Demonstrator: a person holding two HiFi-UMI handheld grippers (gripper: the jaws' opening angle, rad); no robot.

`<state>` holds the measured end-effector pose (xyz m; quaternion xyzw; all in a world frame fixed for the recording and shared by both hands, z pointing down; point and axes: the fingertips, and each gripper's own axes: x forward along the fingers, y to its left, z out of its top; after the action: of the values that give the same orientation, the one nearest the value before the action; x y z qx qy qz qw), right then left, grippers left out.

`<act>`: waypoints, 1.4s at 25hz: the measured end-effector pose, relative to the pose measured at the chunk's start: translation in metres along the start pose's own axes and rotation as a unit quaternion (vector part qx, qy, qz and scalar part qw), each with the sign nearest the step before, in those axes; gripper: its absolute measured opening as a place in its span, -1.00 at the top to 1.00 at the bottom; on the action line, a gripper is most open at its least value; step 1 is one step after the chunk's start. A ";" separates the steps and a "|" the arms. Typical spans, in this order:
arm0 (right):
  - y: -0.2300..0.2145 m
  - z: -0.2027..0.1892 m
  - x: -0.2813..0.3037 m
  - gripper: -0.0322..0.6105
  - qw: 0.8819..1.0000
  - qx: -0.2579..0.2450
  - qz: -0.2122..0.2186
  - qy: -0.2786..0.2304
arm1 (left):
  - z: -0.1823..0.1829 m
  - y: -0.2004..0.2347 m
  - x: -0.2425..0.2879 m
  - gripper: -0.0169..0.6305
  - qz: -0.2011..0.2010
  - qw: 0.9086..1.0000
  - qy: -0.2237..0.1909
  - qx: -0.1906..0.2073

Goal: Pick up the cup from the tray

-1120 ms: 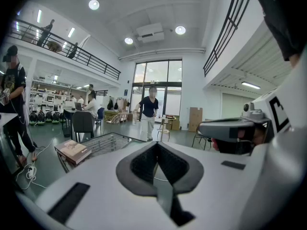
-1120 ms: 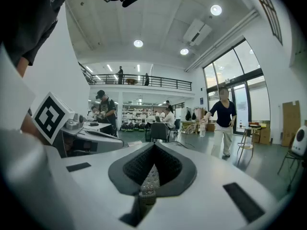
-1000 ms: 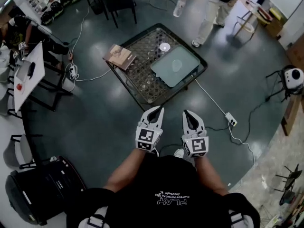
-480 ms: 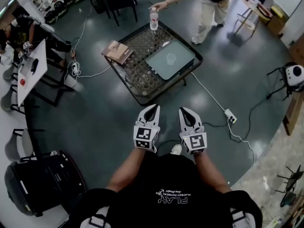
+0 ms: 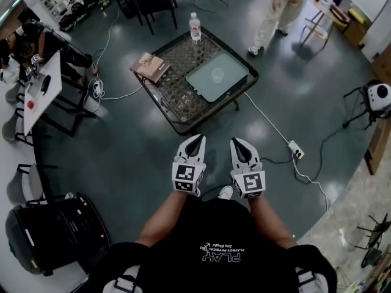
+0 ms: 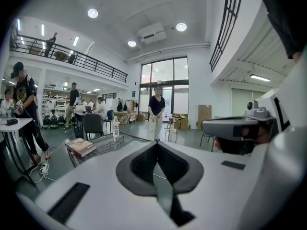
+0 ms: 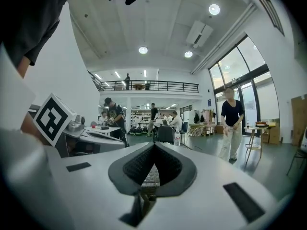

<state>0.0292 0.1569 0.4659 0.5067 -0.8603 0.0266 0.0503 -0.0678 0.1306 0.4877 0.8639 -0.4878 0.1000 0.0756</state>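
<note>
a low table with a black frame and a dark wire-mesh top (image 5: 177, 96) carries a smooth pale grey-green rectangular tray (image 5: 201, 84) over its right end, a clear plastic bottle (image 5: 195, 27) upright at its far corner and a brown book (image 5: 150, 67) overhanging its left edge. the small see-through cup (image 5: 217, 74), faint and glassy, stands upright near the tray's middle. the white left gripper (image 5: 198, 138) and white right gripper (image 5: 236, 141), each with dark ribbed pads pressed together on nothing, hang well short of the table's near edge.

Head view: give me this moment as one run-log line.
phase: pre-grasp | left gripper: shut, empty | right gripper: shut, empty | cup: on tray, untouched
</note>
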 end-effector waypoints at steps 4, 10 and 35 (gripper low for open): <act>-0.005 0.000 -0.002 0.91 1.000 0.002 -0.001 -0.002 | -0.003 -0.005 0.003 0.92 -0.002 1.000 0.004 0.007; -0.012 -0.001 -0.011 0.91 1.000 0.006 0.010 -0.007 | -0.002 -0.017 0.001 0.92 0.012 1.000 0.004 0.009; -0.062 -0.019 0.095 0.91 1.000 0.007 0.018 0.024 | -0.010 0.037 0.098 0.92 0.012 0.999 0.032 0.018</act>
<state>0.0391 0.0459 0.4953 0.4908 -0.8674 0.0459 0.0672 -0.0511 0.0328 0.5225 0.8557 -0.4936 0.1366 0.0745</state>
